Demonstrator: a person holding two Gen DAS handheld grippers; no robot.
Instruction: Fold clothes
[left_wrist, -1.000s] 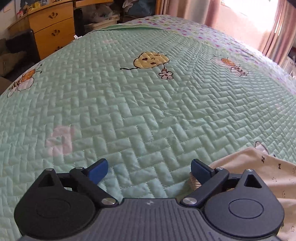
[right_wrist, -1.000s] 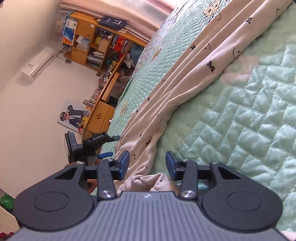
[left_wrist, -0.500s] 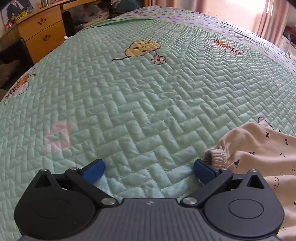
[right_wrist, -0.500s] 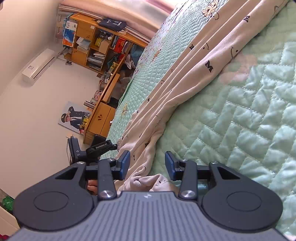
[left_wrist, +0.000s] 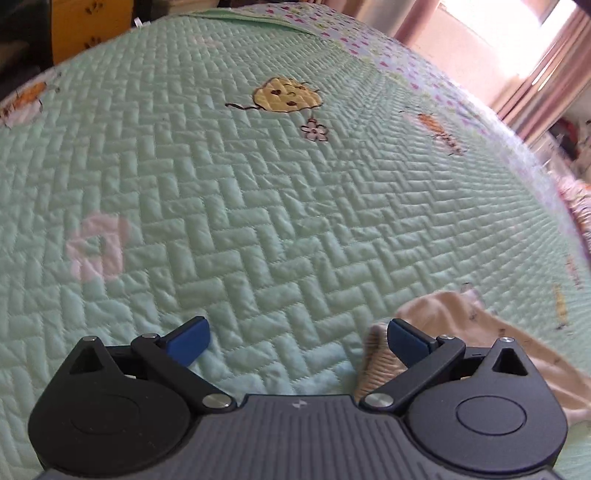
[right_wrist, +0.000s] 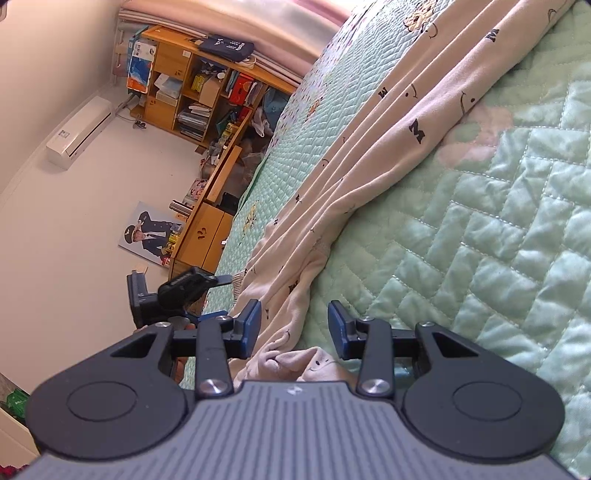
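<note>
The left gripper has its jaws spread wide over the green quilted bedspread, and nothing is pinched between them; its right blue pad lies against the ribbed cuff of the cream garment. The right gripper stands about half open. A bunched fold of the cream cloth sits low between its two blue pads, yet neither pad visibly presses on it, and the cloth hides whether the edges touch.

Little writing can be read. The garment bears scattered dark prints: a capital "M" repeated along its length, and small smiley faces with curved mouths. White lettering runs along the black body of the left gripper as seen from the right wrist view, too small to make out. Boxes and books on the wooden shelf carry labels, also illegible.

The garment is soft, pale cream, long and narrow, gathered into lengthwise pleats. It lies stretched across the bedspread from the right gripper away toward the far end of the bed. One cuffed end reaches the left gripper. The bedspread shows a yellow stitched motif and a small flower.
</note>
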